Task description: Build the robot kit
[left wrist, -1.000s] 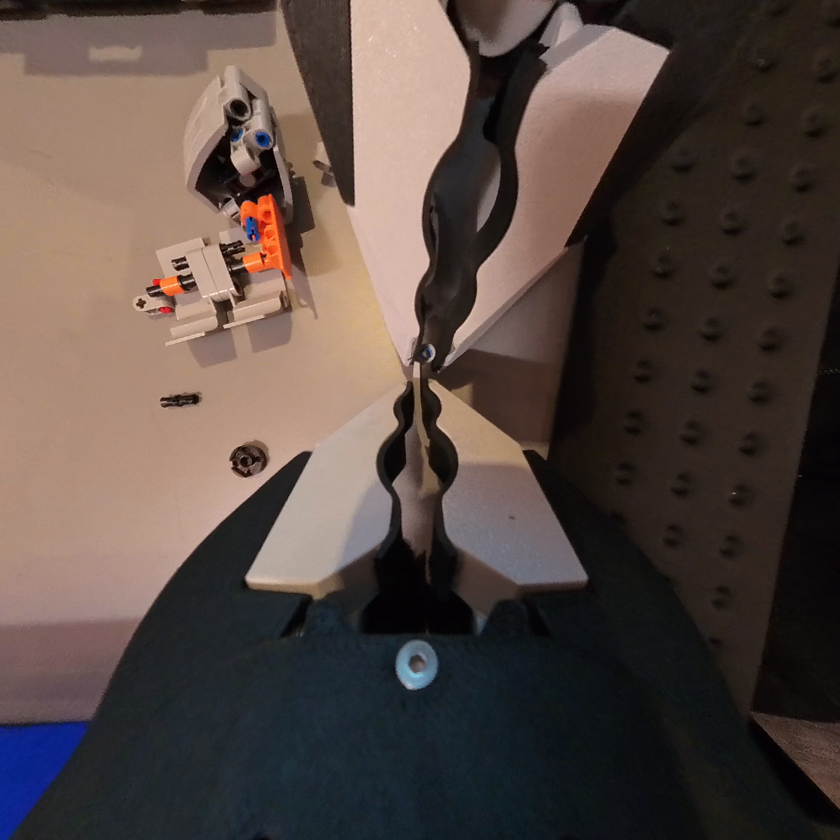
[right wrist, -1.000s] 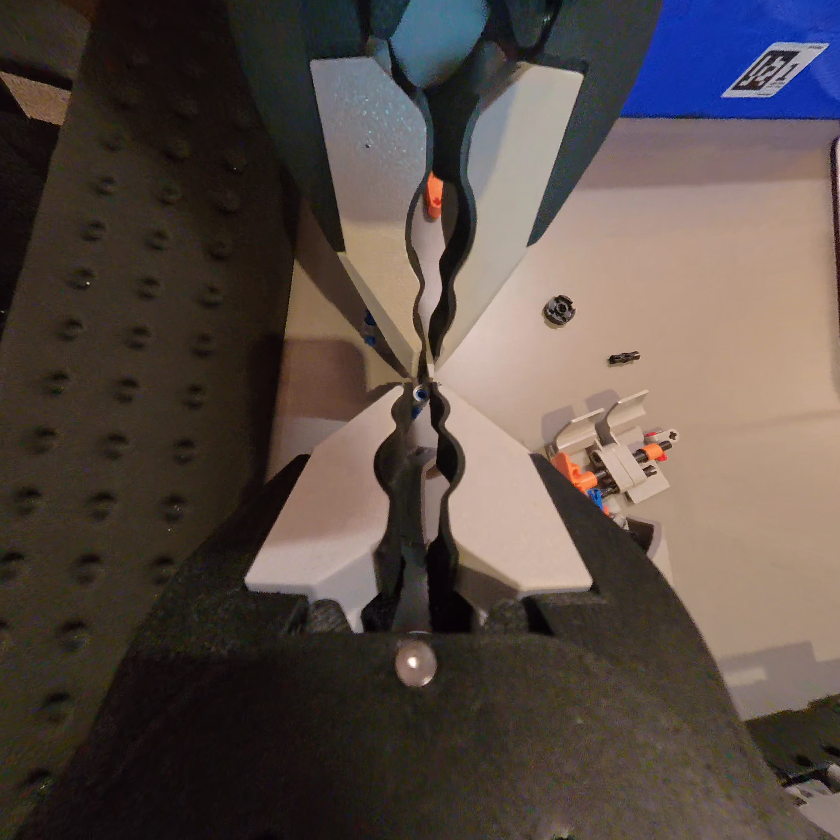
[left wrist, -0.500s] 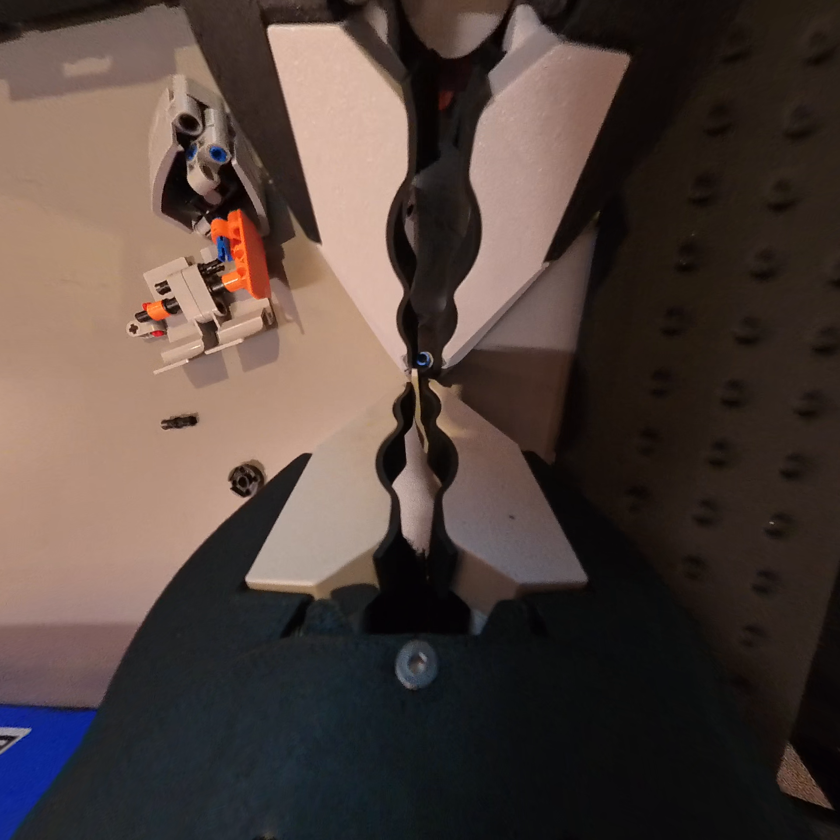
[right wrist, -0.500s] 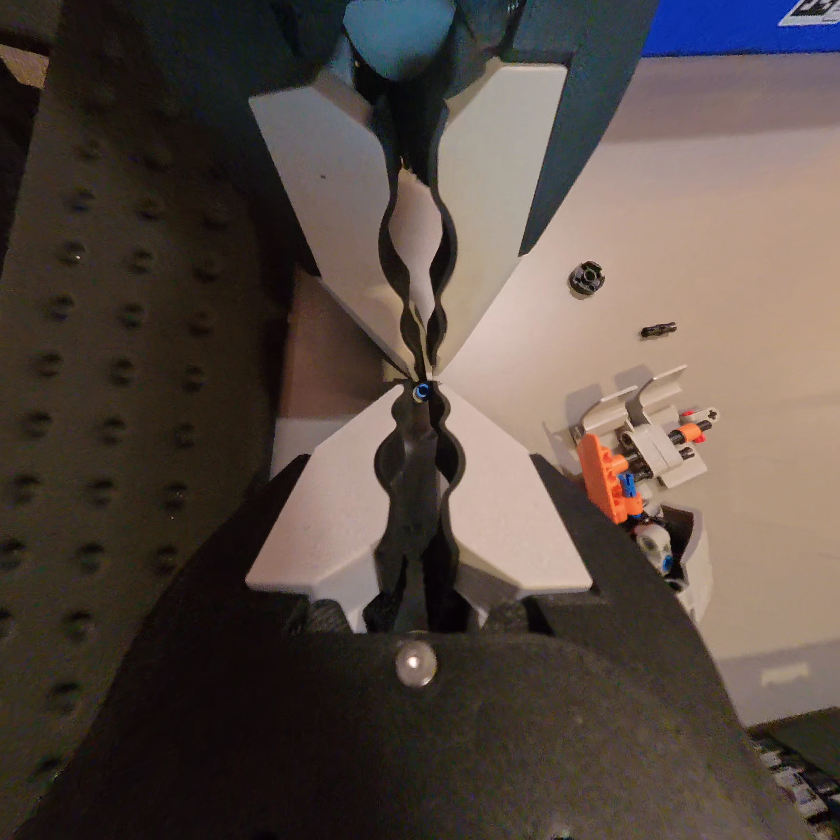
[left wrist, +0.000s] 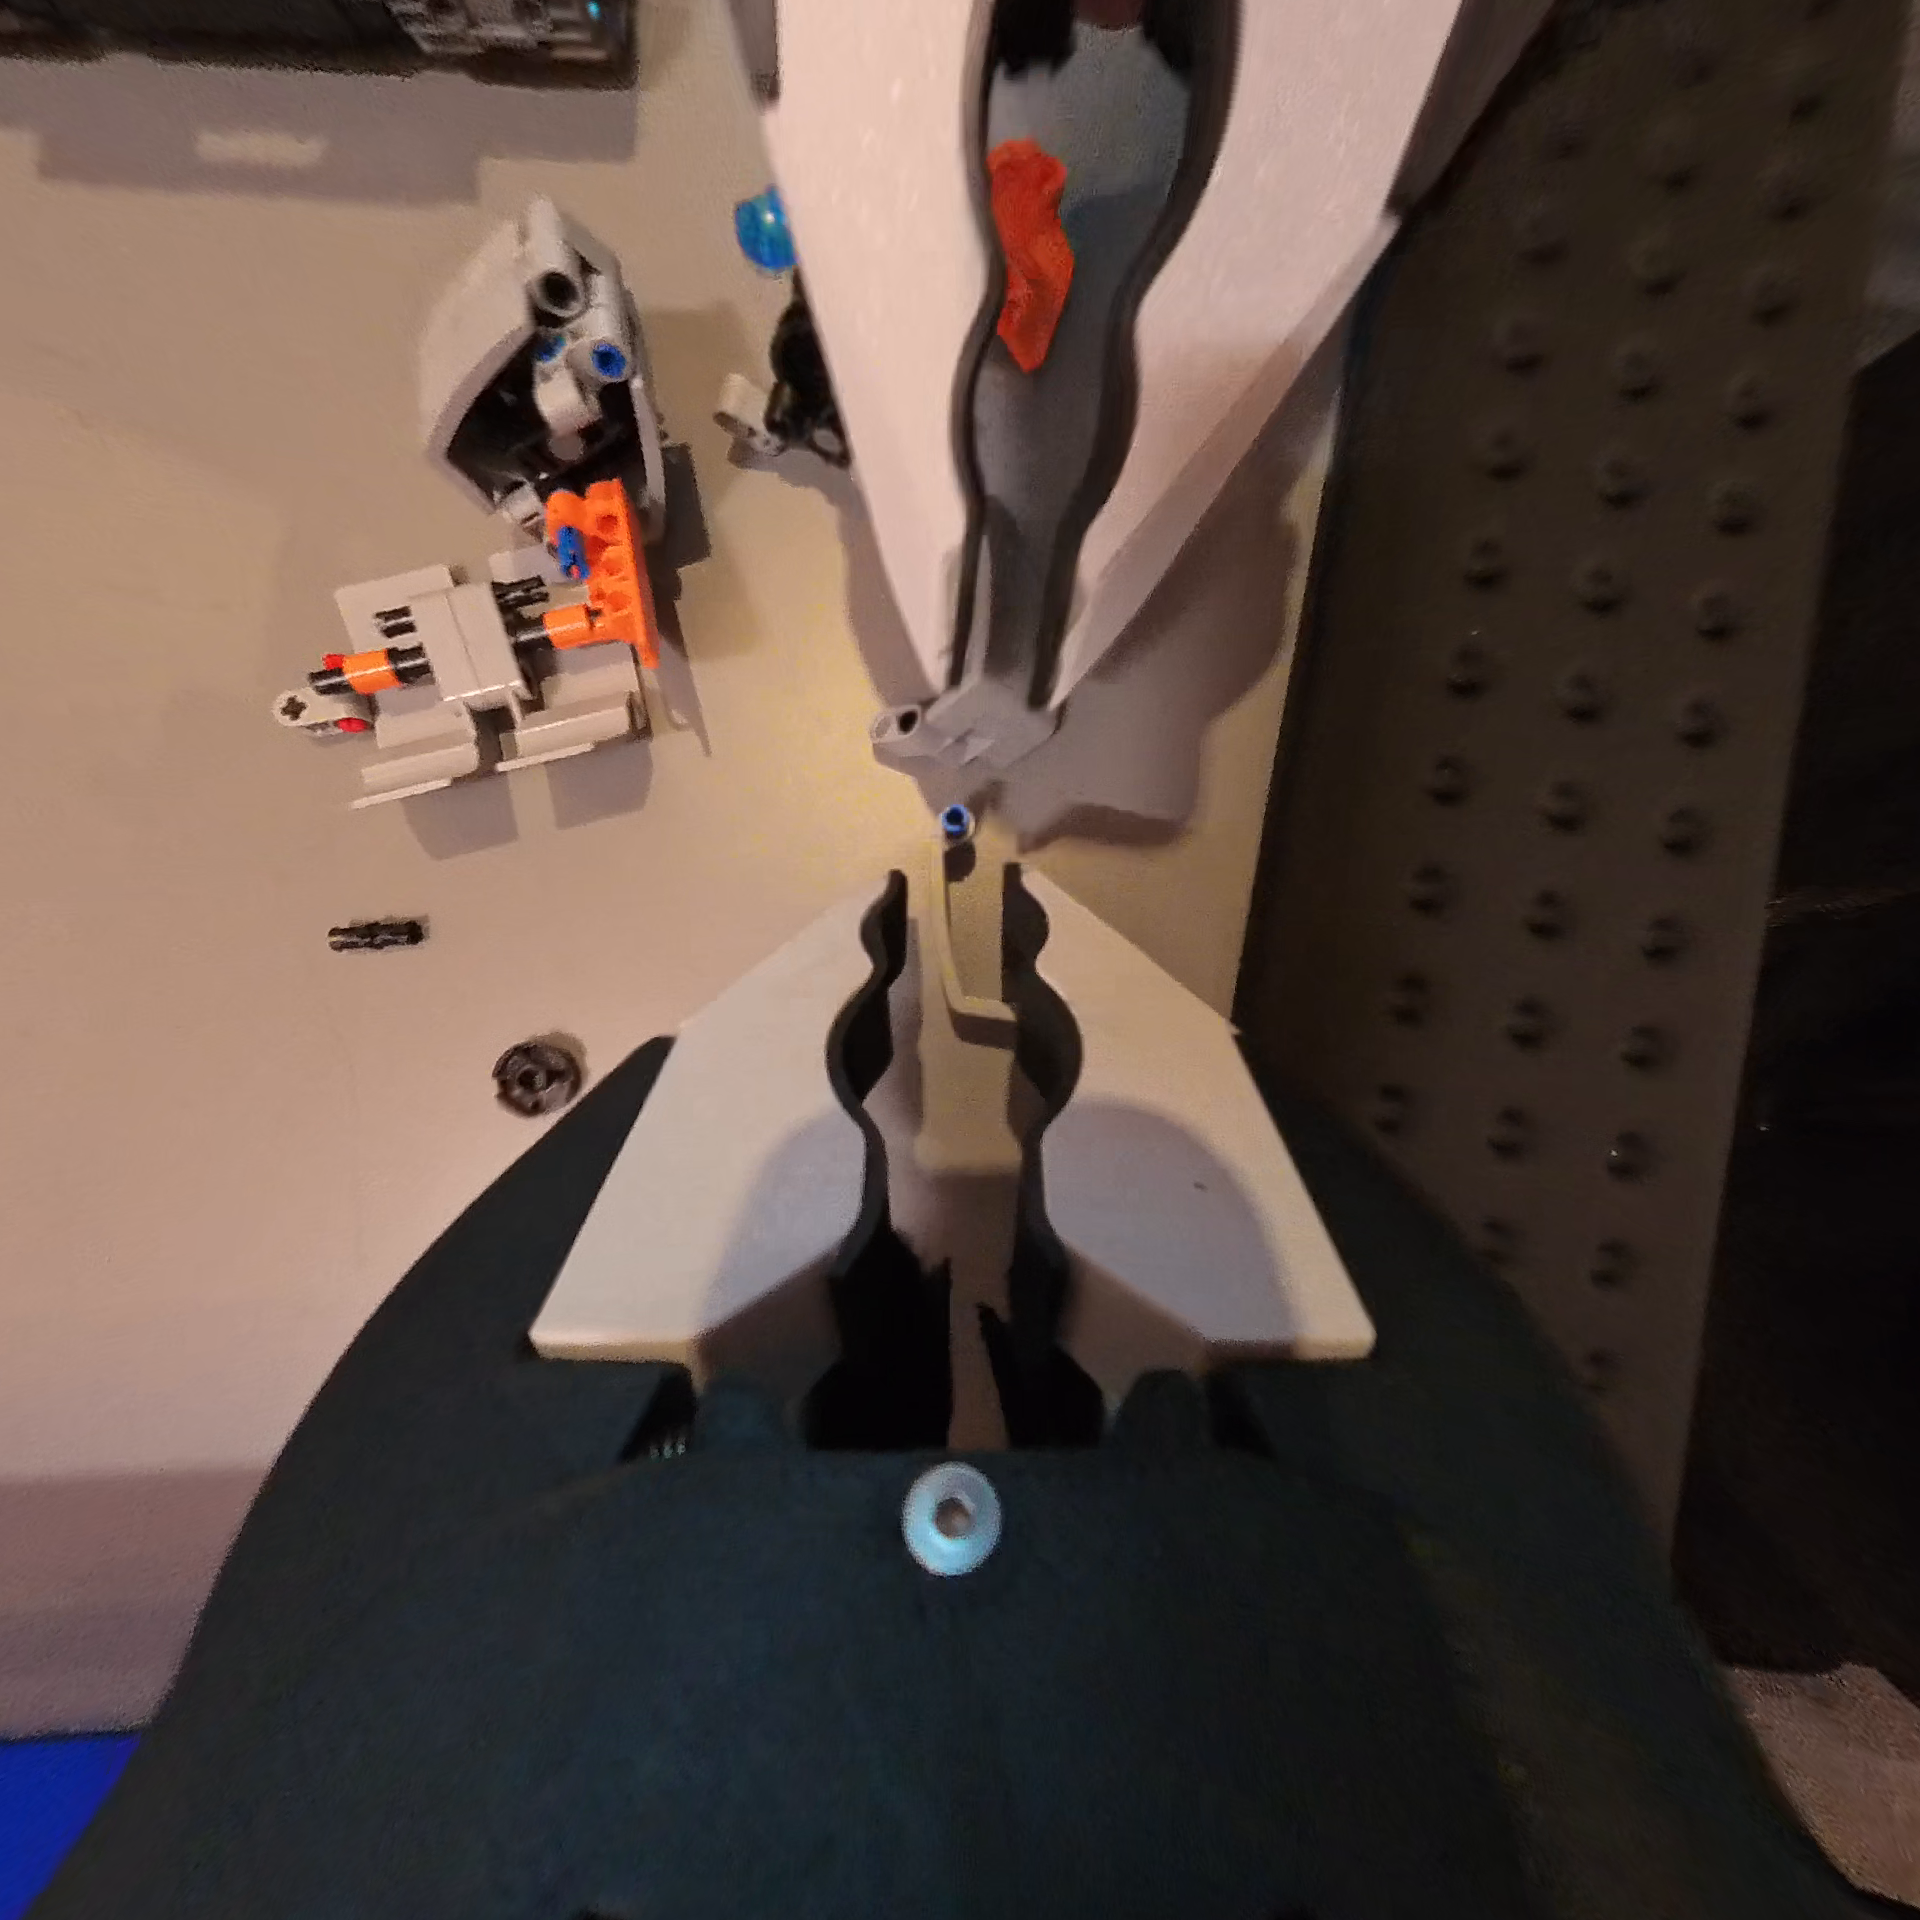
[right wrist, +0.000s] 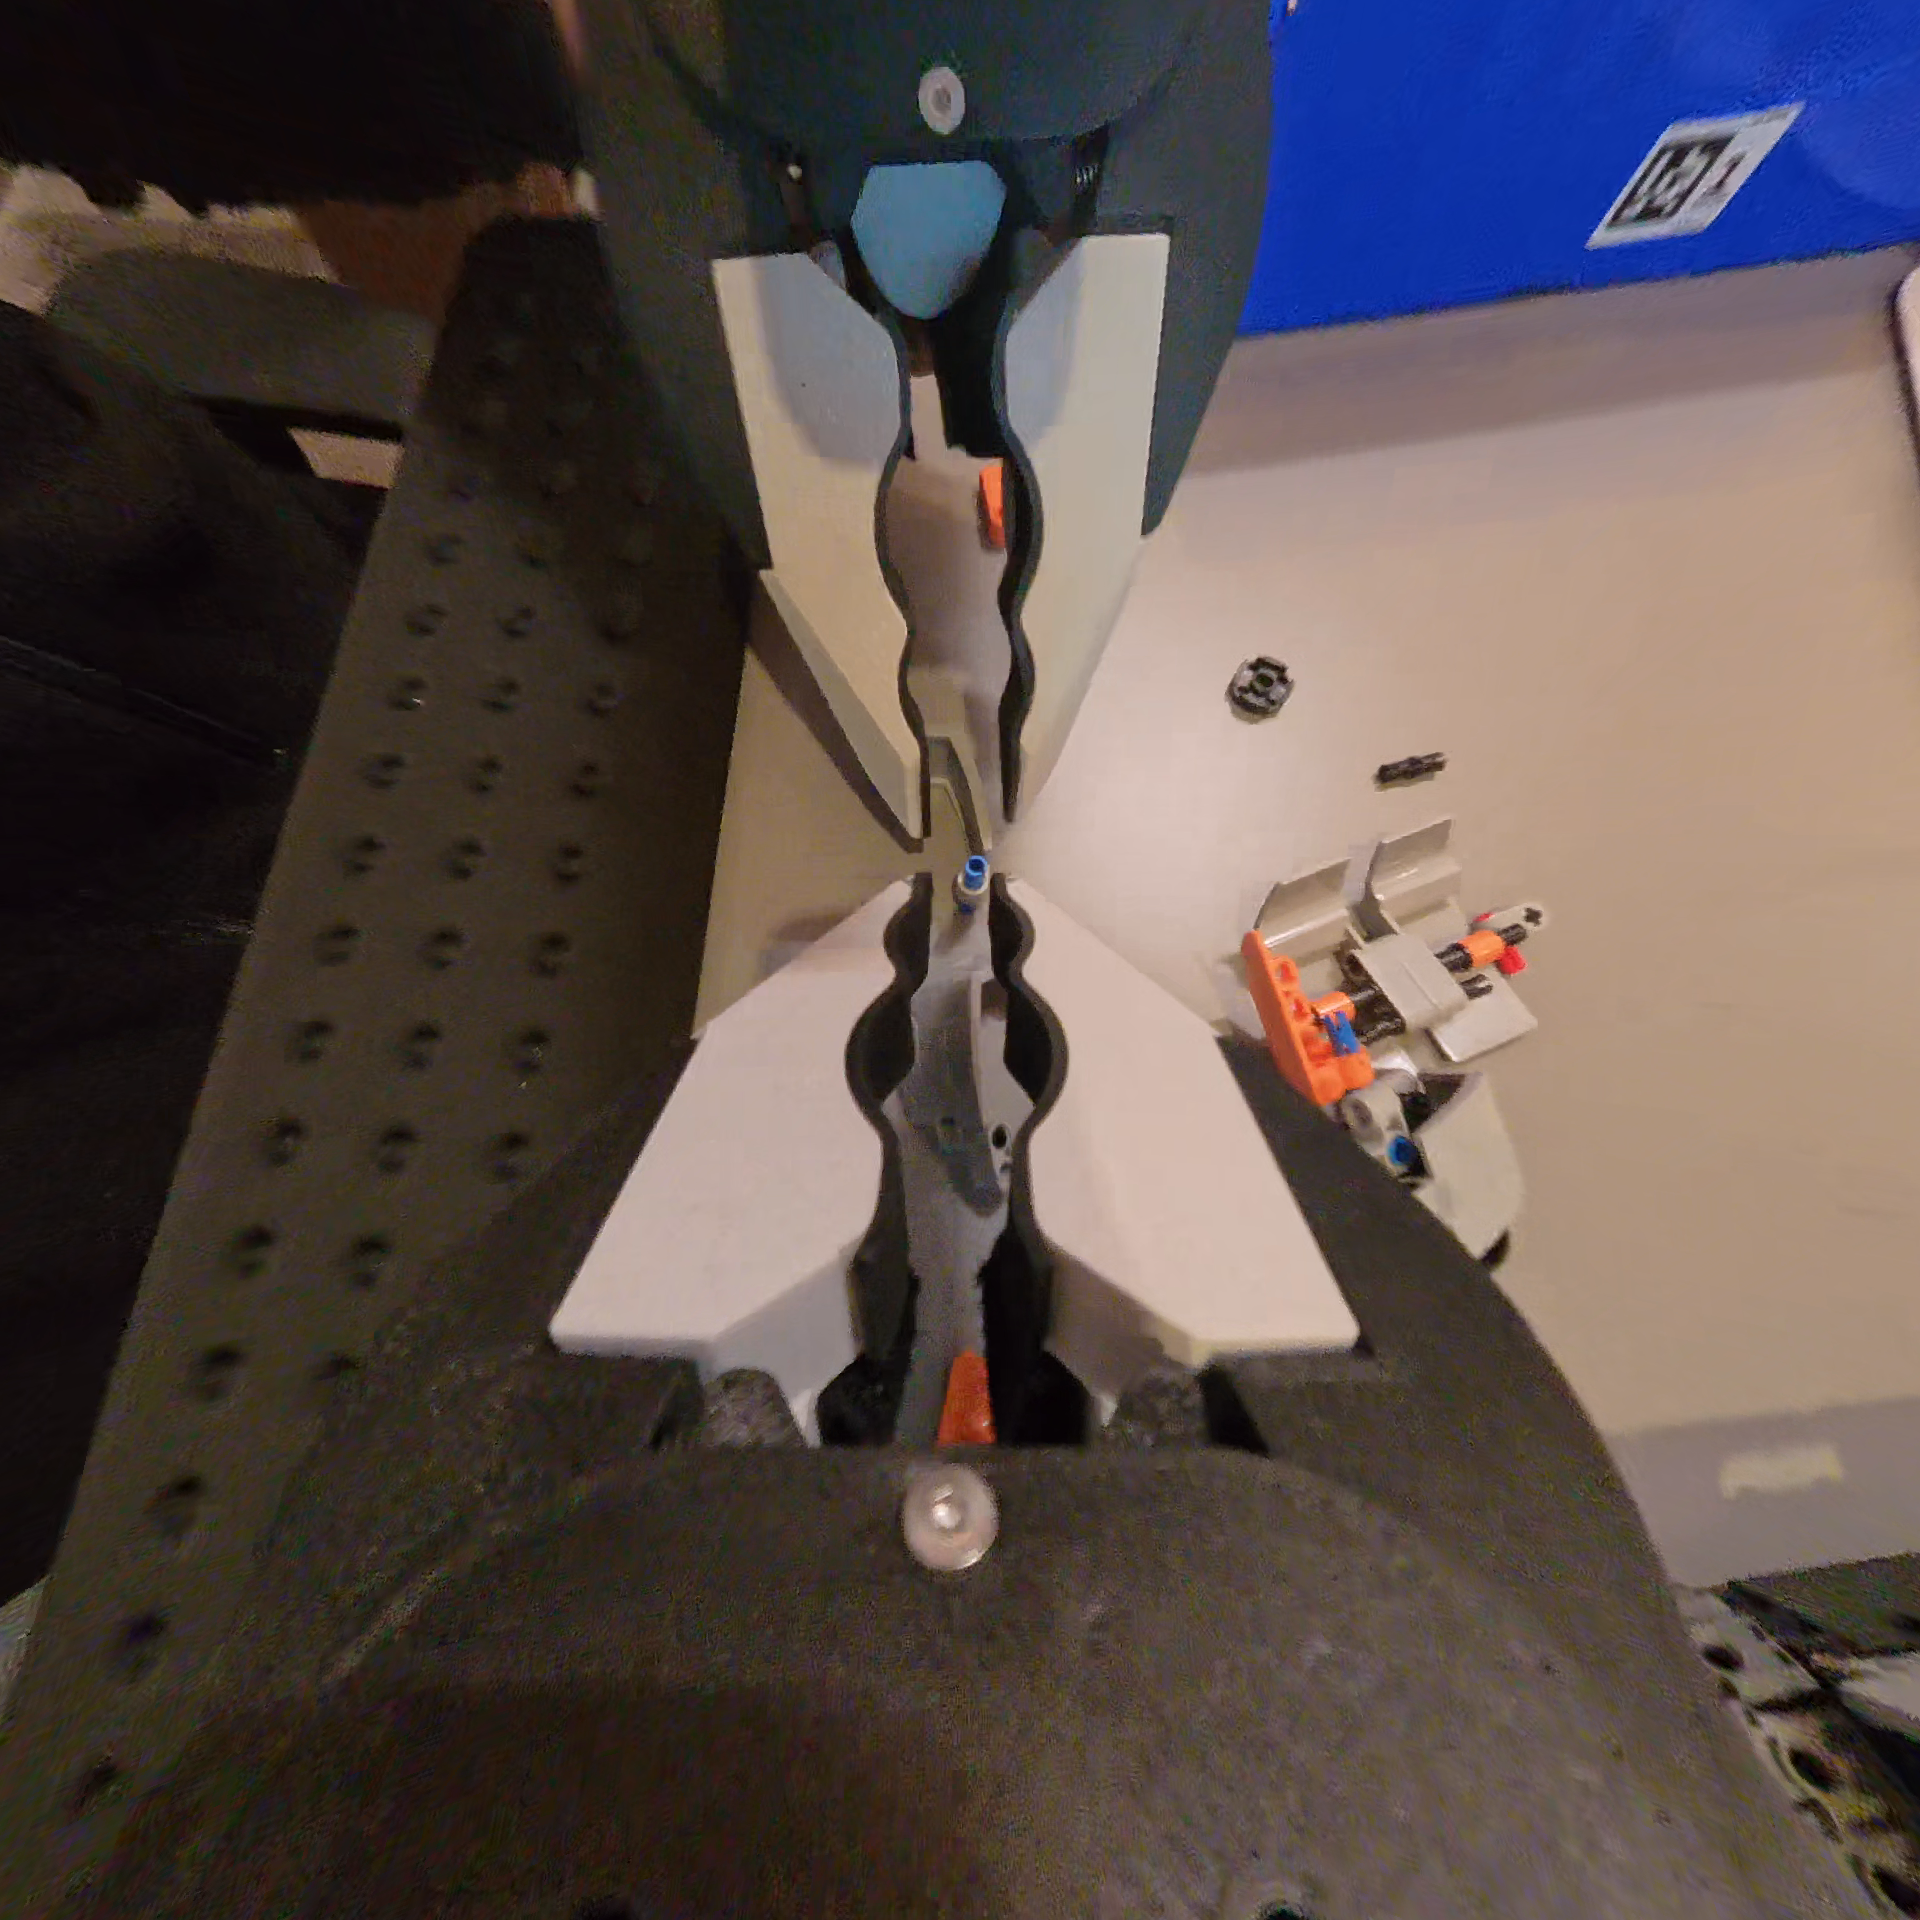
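Note:
My right gripper (right wrist: 958, 883) is shut on a grey brick piece (right wrist: 951, 1101) with an orange part (right wrist: 966, 1397) at its rear. It also shows from above in the left wrist view (left wrist: 987, 717). My left gripper (left wrist: 951, 873) meets it tip to tip, jaws slightly apart. A thin grey piece (left wrist: 971, 997) stands between them, narrower than the gap; it also shows in the right wrist view (right wrist: 948, 774). A small blue pin (left wrist: 954, 821) (right wrist: 971, 868) sits between the two pieces. I cannot tell which piece it is plugged into.
A half-built grey and orange model (left wrist: 520, 603) (right wrist: 1382, 997), a black pin (left wrist: 376, 933) and a dark round piece (left wrist: 535, 1075) lie on the beige table. A black studded baseplate (left wrist: 1558, 727) (right wrist: 436, 831) stands beside both grippers. A blue sheet (right wrist: 1507, 156) lies beyond.
My left gripper's jaws have widened around the thin grey piece. The two grippers have drawn slightly apart, and the blue pin now shows in the gap. The right gripper stays shut.

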The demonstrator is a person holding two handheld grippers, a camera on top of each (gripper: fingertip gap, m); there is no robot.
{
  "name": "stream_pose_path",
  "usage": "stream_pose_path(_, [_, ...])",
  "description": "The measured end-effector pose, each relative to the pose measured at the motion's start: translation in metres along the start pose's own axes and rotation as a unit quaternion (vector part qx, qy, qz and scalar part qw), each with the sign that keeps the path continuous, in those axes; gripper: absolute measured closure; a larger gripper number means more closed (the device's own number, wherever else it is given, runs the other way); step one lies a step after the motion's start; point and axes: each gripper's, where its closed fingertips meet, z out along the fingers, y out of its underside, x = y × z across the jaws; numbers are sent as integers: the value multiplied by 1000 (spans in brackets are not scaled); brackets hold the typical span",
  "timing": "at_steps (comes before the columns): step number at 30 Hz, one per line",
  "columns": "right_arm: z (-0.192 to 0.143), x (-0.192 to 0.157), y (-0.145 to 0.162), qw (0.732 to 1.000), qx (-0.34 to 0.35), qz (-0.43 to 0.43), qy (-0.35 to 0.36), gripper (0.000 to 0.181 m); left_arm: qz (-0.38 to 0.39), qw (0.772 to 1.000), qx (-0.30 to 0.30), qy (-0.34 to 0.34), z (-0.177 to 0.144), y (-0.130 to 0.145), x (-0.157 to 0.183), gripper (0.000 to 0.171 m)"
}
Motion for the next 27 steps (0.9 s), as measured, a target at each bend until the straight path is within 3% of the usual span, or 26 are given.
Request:
stream_pose_path(7, [-31,10,8,999,-1,13,31,157,-11,1000,-6,-11,-5,11,-4,146])
stream_pose_path(12, [-15,3,26,998,-61,7,32,147,-19,1000,17,-15,-13,8,-5,145])
stream_pose_path(15, [-1,0,33,996,-85,6,26,153,-10,1000,24,-14,-13,4,-5,144])
stream_pose_path(19, [9,-8,39,994,-109,7,4,179,-6,1000,21,-5,-7,6,-3,143])
stream_pose_path(27, [6,-19,29,990,-58,99,-80,181,8,1000,20,-3,-1,11,-3,171])
